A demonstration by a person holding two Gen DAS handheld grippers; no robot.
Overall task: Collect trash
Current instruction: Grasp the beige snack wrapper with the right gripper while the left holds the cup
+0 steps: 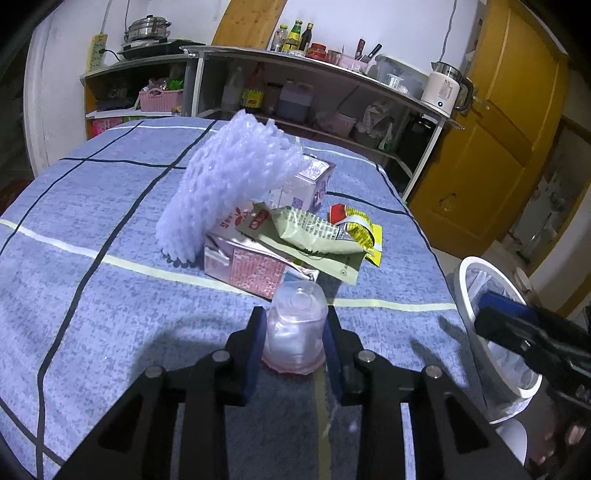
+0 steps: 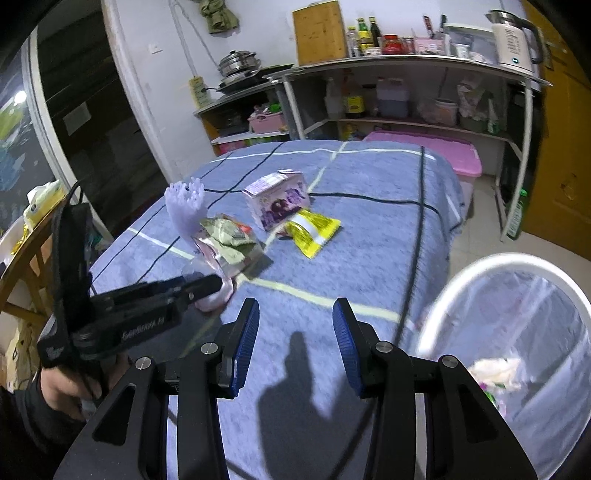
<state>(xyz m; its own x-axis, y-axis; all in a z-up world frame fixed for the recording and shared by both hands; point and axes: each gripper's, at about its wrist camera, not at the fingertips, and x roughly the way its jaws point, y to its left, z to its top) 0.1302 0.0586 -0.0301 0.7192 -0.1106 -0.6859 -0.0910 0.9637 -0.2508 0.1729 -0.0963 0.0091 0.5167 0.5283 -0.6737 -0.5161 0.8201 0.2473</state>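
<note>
Surface: counter point(image 1: 92, 221) w/ blue checked cloth, dark + pale yellow lines.
Room: metal shelf unit point(image 1: 332, 81) behind w/ bottles, white electric kettle point(image 1: 445, 90); steel steamer pot point(image 1: 147, 29) at left; yellow wooden door point(image 1: 498, 147) at right.
Left hand-held gripper point(image 1: 295, 332): blue pads pinching a clear, soft plastic cup point(image 1: 297, 328), upside down, rim on the cloth.
Right hand-held gripper point(image 2: 295, 343): fingers spread wide, nothing between, hovering over the cloth near the bin.
Trash pile: beyond the cup, mid-counter; white foam mesh fruit sleeve point(image 1: 229, 184) standing tall, leaning on a pink-white drink carton point(image 1: 251, 266); crumpled green snack wrapper point(image 1: 314, 236) on top; yellow-red foil packet point(image 1: 362, 229) just beside; purple carton box point(image 1: 310, 188) behind.
Bin: white round-rimmed trash bin w/ clear liner bag point(image 2: 517, 332), at the counter's right edge; some scraps inside.
</note>
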